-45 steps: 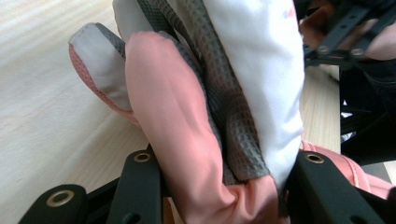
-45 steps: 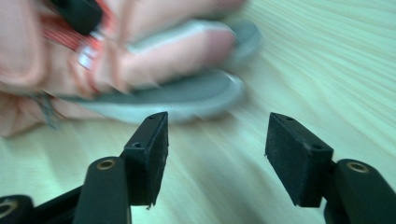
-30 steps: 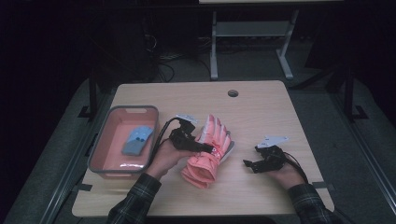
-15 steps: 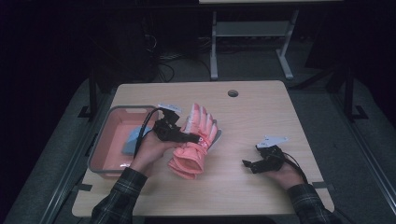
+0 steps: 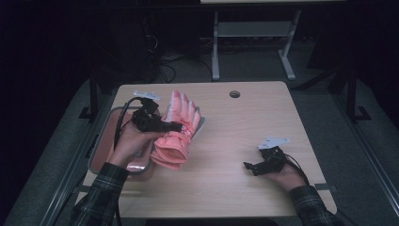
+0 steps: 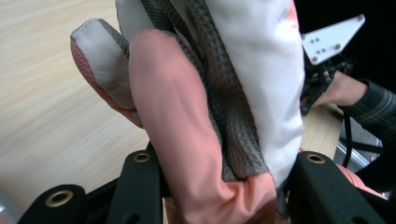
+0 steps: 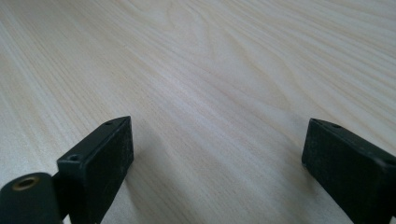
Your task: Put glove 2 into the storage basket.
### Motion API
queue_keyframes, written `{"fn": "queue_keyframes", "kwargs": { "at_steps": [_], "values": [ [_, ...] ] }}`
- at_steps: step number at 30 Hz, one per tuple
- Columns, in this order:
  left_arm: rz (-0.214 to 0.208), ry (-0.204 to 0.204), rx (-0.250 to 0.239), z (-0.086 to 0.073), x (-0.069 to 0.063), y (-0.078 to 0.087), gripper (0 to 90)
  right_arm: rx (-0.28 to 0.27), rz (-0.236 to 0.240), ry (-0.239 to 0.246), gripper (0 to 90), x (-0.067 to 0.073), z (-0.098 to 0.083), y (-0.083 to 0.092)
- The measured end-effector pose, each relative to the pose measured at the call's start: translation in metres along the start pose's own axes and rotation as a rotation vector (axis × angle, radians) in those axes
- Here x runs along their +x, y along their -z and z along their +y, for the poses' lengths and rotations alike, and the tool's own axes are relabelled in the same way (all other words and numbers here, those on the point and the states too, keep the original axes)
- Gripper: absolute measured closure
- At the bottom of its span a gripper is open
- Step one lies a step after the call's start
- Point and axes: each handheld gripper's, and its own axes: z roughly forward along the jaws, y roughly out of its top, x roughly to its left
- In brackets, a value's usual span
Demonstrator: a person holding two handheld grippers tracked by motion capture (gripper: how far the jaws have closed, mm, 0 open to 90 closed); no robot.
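Note:
A pink, white and grey padded glove (image 5: 171,148) hangs above the table's left side, fingers pointing up and away. My left gripper (image 5: 175,126) is shut on it near the palm. In the left gripper view both black jaws press the glove (image 6: 252,70) from either side, and the left gripper (image 6: 224,186) is raised off the wood. My right gripper (image 5: 249,166) rests low on the table at the right. Its jaws have just been opening and the right gripper (image 7: 217,154) stands open with only bare wood between them.
A pink tray with a grey rim (image 5: 95,153) sits at the table's left edge, partly under my left hand. A dark round hole (image 5: 235,93) marks the far middle of the wooden table (image 5: 244,122). White desk legs (image 5: 215,52) stand beyond.
My left hand has lifted the glove and carried it leftward, from the table's middle to over the tray's edge. The right hand has stayed where it was.

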Motion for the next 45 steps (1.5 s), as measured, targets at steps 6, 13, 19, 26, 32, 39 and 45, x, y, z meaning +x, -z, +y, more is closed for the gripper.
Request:
{"fn": "queue_keyframes", "kwargs": {
  "at_steps": [6,13,19,26,32,39,45],
  "values": [
    [0.040,0.032,-0.027,-0.003,0.016,0.030,58.5,0.000,0.000,0.000,8.4,0.000,0.000,0.000],
    [0.101,0.058,-0.044,-0.013,0.035,0.061,58.5,0.001,0.000,0.001,7.7,0.000,0.000,0.000],
    [0.157,0.104,-0.052,-0.027,0.059,0.084,58.5,0.002,-0.001,-0.001,7.0,0.001,0.000,-0.001],
    [0.210,0.159,-0.034,-0.044,0.080,0.084,58.3,0.008,-0.002,-0.001,6.1,0.001,0.001,-0.001],
    [0.255,0.207,0.009,-0.064,0.100,0.072,58.2,0.006,-0.005,-0.004,5.8,0.001,0.001,-0.001],
    [0.250,0.231,0.047,-0.075,0.112,0.050,56.8,0.006,-0.005,-0.005,5.8,0.001,0.001,-0.001],
    [0.256,0.227,0.096,-0.086,0.119,0.032,56.0,0.005,-0.005,-0.004,5.8,0.001,0.001,-0.001]
  ]
}}
